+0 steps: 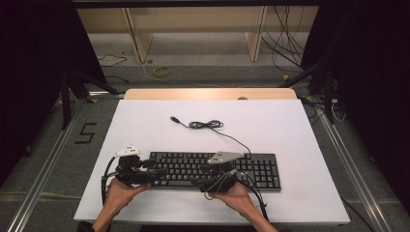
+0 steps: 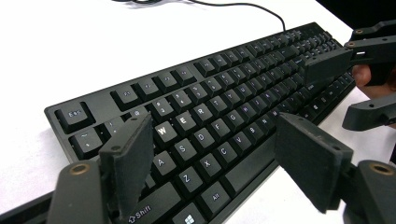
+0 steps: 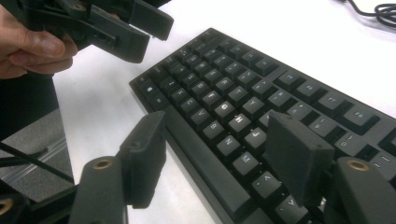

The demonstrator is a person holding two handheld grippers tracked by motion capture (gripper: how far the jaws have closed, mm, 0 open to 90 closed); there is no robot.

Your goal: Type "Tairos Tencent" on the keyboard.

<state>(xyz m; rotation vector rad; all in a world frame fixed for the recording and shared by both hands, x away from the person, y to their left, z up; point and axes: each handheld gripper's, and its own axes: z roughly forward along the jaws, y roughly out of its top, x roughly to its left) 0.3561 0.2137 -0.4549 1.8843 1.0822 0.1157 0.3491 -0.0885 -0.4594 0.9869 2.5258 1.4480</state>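
The keyboard [image 1: 215, 170] lies flat near the front edge of the white table [image 1: 145, 125], and both grippers hang over its near side with nothing between their jaws. The left gripper [image 2: 215, 158] stands wide open above the left-hand letter keys, one jaw over the Shift and A corner and the other out past the front edge by the space bar, while the right gripper [image 3: 215, 158] is just as wide, one jaw over the keys near M and the other off the front edge above the table. The keyboard's cable [image 1: 208, 124] runs back from it in a loose coil toward the middle of the table.
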